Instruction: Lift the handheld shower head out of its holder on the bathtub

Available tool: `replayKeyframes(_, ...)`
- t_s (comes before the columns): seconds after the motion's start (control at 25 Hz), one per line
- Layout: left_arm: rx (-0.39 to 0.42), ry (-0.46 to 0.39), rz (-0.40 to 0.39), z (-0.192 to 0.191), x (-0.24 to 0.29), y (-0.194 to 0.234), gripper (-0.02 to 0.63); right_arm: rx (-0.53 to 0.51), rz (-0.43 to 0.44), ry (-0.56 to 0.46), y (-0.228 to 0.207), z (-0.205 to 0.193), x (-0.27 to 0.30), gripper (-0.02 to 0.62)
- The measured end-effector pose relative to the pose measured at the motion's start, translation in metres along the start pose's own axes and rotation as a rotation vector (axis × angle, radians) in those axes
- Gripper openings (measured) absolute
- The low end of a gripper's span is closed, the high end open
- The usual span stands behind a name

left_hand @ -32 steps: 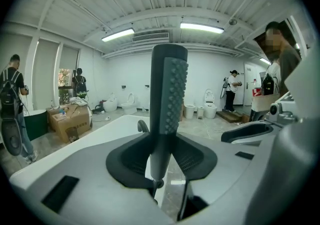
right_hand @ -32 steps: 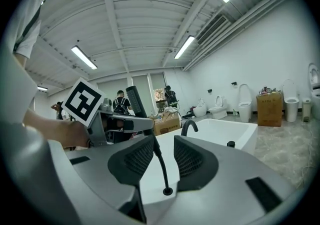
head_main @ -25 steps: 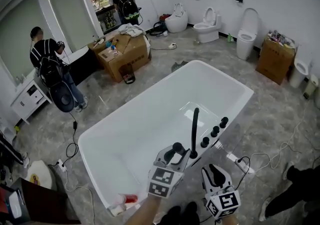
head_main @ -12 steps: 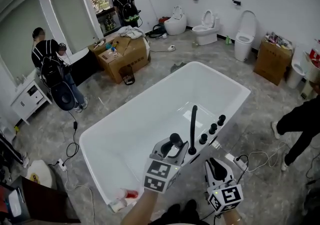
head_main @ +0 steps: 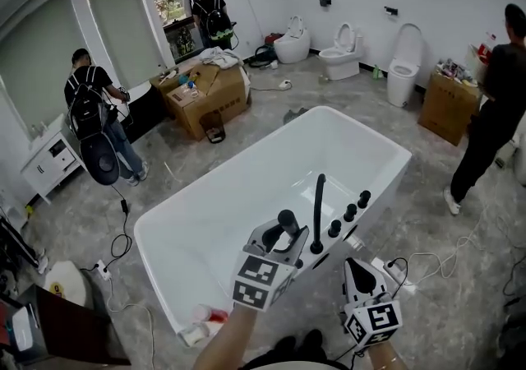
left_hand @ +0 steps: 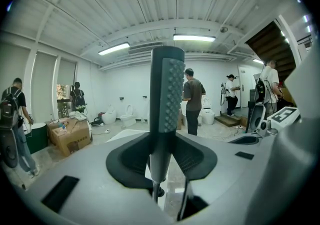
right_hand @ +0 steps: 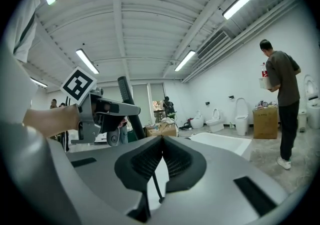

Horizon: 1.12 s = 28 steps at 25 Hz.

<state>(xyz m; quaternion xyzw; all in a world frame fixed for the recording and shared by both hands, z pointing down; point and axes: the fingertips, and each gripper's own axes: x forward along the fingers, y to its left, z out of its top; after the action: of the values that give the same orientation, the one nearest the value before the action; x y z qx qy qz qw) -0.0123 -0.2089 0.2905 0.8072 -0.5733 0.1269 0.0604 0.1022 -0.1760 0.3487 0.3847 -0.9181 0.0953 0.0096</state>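
Now left tongs [head_main: 283, 237] clamp the shower head [left_hand: 167, 94], seemingly clear of the bathtub [head_main: 230, 212]; right tongs [right_hand: 161, 141] closed, empty. Lift looks nearly done.

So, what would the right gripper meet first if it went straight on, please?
For the right gripper the way looks free over the bathtub; the cardboard box beyond seems first, though depth is unclear.

Grey marbled floor [head_main: 246, 126] with a white bathtub [head_main: 238, 204] standing at centre. Further off, open cardboard boxes [head_main: 215, 97] and a row of white toilets [head_main: 341, 48]. Just beside the tub, a white power strip [head_main: 393, 271].
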Motion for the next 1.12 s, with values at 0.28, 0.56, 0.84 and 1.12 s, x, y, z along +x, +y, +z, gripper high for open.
replayKeyframes(0.28,0.0,0.009,0.007,0.004,-0.01,-0.006,0.147,-0.019,0.033,0.015,0.009,0.004,-0.007,0.005)
replayKeyframes(0.56,0.005,0.003,0.019,0.001,-0.014,-0.01,0.147,-0.033,0.053,0.045,0.012,-0.004,-0.012,0.005)
replayKeyframes(0.84,0.005,0.001,0.029,0.003,-0.011,-0.008,0.147,-0.03,0.067,0.055,0.011,-0.004,-0.009,0.005)
replayKeyframes(1.12,0.01,0.005,0.031,0.002,-0.004,-0.01,0.147,-0.034,0.08,0.055,0.008,-0.007,-0.006,0.005)
